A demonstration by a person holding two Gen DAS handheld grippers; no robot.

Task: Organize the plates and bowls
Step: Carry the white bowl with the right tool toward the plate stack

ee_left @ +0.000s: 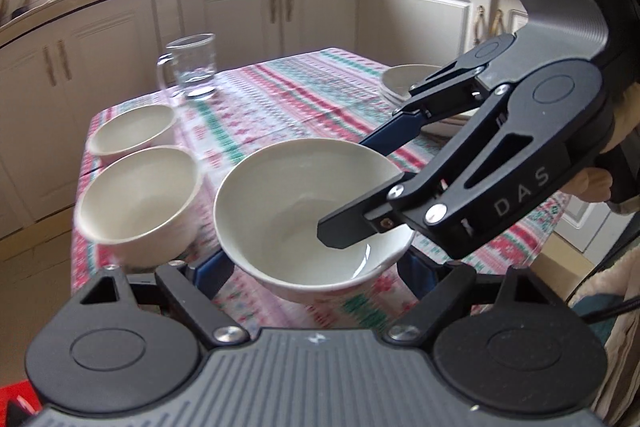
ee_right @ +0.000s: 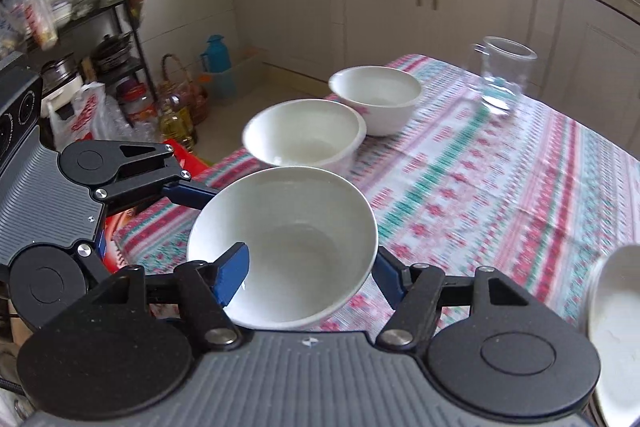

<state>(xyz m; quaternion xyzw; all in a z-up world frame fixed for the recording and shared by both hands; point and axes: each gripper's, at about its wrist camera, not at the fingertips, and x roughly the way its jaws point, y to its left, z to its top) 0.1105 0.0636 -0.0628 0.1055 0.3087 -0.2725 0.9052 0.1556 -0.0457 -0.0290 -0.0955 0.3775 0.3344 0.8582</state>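
**Q:** Where is the bowl being moved, and how do the tongs stand?

**A:** The held bowl (ee_left: 304, 211) hangs clear above the tabletop (ee_left: 300, 99). The left tongs (ee_left: 314, 267) are clamped across its lower wall, one finger on each side. The right tongs (ee_right: 308, 275) straddle it, with one finger (ee_left: 344, 227) inside and the other outside. Whether their pads press cannot be told.

**Q:** Which relation governs the coming move?

**A:** Probably nesting. In the left wrist view, the near bowl (ee_left: 140, 199) sits just left of the held bowl, on the left hand's side, mouth up. Being round, it sets no long axis.

**Q:** Counts?

**A:** One bowl held. Two bowls stand on the tabletop, the far bowl (ee_left: 132, 131) just behind the near one. There is one glass mug (ee_left: 192, 67) and one white stack (ee_left: 404, 79), its pieces uncountable.
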